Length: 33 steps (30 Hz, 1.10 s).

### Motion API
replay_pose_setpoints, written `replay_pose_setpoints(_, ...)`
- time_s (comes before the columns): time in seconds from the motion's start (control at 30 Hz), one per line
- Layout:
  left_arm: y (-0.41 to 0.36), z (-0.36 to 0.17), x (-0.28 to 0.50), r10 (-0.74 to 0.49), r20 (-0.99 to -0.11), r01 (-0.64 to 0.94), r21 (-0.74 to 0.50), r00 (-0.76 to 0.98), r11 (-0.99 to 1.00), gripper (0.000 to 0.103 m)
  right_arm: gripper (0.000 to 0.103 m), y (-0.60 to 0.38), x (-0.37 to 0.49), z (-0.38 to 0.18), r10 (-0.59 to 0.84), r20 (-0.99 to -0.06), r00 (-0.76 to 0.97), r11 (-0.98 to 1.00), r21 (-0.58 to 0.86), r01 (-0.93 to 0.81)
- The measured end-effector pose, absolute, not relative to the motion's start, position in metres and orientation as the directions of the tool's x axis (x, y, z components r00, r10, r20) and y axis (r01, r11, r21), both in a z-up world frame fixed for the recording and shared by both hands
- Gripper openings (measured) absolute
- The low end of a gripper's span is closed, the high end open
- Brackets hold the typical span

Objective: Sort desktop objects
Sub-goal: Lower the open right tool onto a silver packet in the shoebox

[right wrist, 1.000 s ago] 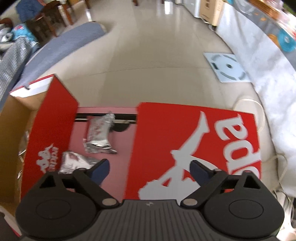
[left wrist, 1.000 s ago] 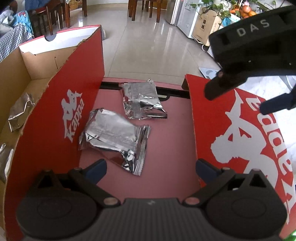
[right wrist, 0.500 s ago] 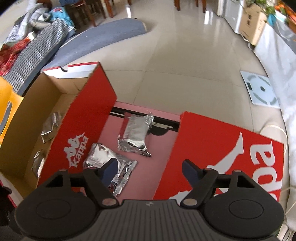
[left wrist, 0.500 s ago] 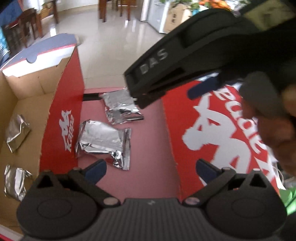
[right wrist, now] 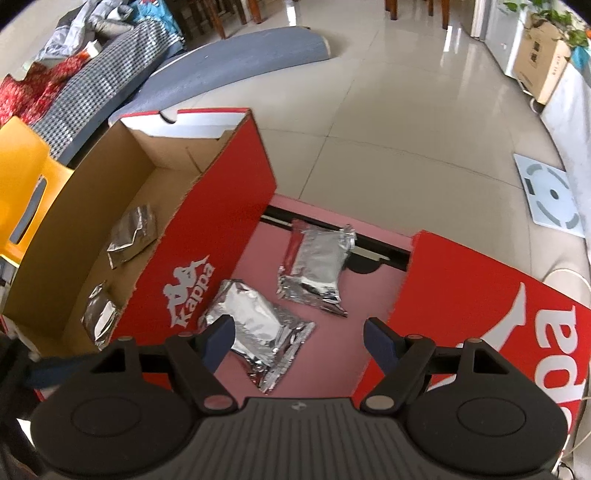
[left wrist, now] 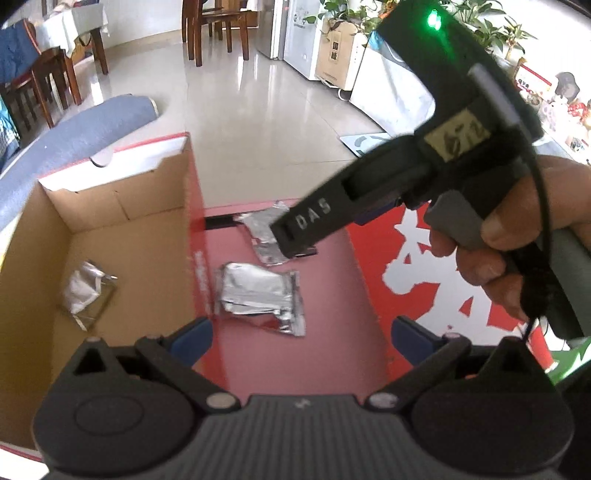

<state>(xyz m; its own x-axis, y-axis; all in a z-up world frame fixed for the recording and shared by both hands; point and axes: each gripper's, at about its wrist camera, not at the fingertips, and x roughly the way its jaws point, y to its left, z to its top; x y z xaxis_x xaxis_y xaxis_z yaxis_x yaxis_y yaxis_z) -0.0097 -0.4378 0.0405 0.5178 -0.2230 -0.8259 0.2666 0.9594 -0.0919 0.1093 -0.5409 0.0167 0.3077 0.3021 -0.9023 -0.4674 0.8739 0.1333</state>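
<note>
1. Two silver foil packets are lying on the pink desk (right wrist: 255,254), the nearer packet (right wrist: 258,325) just beside the red shoebox (right wrist: 218,236), the farther packet (right wrist: 317,266) close behind it near the desk's far edge; beyond that edge a pale tiled floor (right wrist: 388,110) is stretching towards wooden chairs (left wrist: 214,29) and a grey-blue cushion (right wrist: 236,62).
2. Two more foil packets (right wrist: 131,236) are sitting inside the shoebox, and a red lid (right wrist: 480,306) is lying flat to the right, leaving a pink lane open between box wall and lid.
3. The left claw (left wrist: 301,332) is hanging wide and empty above the lane's near end, the nearer packet (left wrist: 262,295) lying between its tips.
4. The right claw (right wrist: 299,332) is also spreading wide and empty, its left fingertip (right wrist: 218,336) hovering over the nearer packet.
5. Against half a second ago, the right claw's body, held by a hand (left wrist: 517,236), is now crossing higher through the left wrist view, and the shoebox interior is showing more fully.
</note>
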Motion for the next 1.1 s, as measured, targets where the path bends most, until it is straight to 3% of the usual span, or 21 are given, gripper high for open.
replay_pose_setpoints(0.6, -0.363, 0.035, 0.009, -0.169, -0.868, 0.359, 0.012, 0.468, 0.933, 0.103, 0.077, -0.490, 0.104, -0.019, 0.267, -0.935, 0.232, 0.782, 0.069, -0.620)
replay_pose_setpoints(1.1, -0.311, 0.035, 0.023, -0.248, -0.835, 0.314, -0.096, 0.491, 0.945, 0.103, 0.077, -0.470, 0.099, -0.053, 0.172, -0.958, 0.230, 0.640, -0.068, -0.765)
